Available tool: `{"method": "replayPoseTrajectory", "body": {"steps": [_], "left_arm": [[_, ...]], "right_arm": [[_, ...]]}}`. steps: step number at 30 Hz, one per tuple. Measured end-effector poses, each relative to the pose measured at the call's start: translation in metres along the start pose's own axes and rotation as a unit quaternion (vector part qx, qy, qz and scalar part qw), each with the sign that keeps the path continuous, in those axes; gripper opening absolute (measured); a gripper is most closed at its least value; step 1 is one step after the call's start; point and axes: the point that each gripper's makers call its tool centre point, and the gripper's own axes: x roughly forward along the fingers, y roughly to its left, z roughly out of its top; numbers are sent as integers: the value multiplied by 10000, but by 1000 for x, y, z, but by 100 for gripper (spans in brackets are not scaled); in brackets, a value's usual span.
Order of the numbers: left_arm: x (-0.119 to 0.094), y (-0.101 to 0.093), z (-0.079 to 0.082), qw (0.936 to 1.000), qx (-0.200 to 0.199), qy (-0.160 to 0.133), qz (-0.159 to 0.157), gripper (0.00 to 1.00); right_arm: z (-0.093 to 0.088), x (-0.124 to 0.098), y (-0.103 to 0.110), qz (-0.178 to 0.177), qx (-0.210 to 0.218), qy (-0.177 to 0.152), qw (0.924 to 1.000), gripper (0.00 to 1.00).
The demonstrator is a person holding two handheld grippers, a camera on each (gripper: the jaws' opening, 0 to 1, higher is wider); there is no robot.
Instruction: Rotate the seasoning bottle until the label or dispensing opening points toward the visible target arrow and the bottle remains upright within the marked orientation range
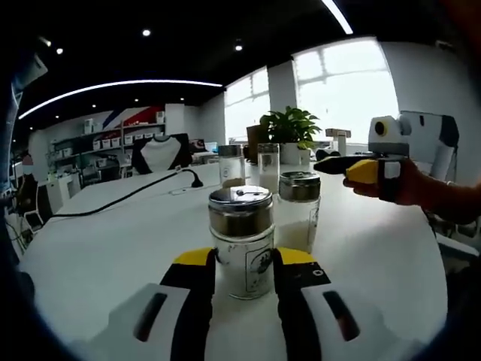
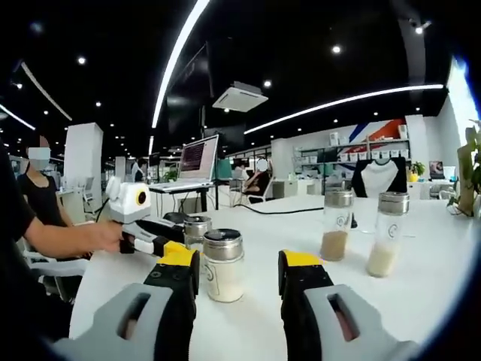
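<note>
Four seasoning bottles stand upright on the white table [image 1: 90, 248], all metal-capped: in the left gripper view the nearest bottle [image 1: 241, 241] and the second bottle [image 1: 298, 210] at its 1 o'clock hold white powder, while the two tall shakers [image 1: 232, 165] at 12 o'clock are only partly filled. The left gripper [image 1: 240, 267] brackets the nearest bottle, jaws beside its sides; whether they touch, I cannot tell. The right gripper [image 2: 237, 267] is spread wide, holding nothing, with a white-filled bottle [image 2: 222, 265] at 11 o'clock.
</note>
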Motion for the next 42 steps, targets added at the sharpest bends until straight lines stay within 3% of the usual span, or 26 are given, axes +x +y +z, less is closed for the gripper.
{"method": "replayPoseTrajectory", "body": {"steps": [2, 6, 11, 18, 24, 28, 37, 42], "left_arm": [[0, 0, 0, 10000, -43, 5, 1, 33], [0, -5, -4, 9997, -194, 80, -80, 40], [-4, -11, -2, 9998, -127, 132, -46, 45], [-21, -12, 6, 9997, -67, 76, 219, 64], [-30, -23, 8, 9996, 136, -72, 228, 79], [-34, -30, 18, 9985, -107, -462, 282, 93], [-46, -45, 22, 9973, 77, -725, 111, 98], [-49, -40, 17, 9978, 32, -652, 128, 97]], "right_arm": [[0, -1, -3, -85, 30, -11, 10000, 41], [-4, -2, -15, -492, -304, 119, 9983, 41], [-7, 3, -30, -734, -289, 251, 9966, 49], [-8, 14, -49, -903, -198, 300, 9953, 49], [-6, 22, -64, -1137, -70, 302, 9930, 49], [-2, 31, -76, -1358, -103, 292, 9902, 50], [-3, 48, -108, -1832, 67, 266, 9827, 50], [2, 57, -118, -2042, 84, 252, 9786, 48]]}}
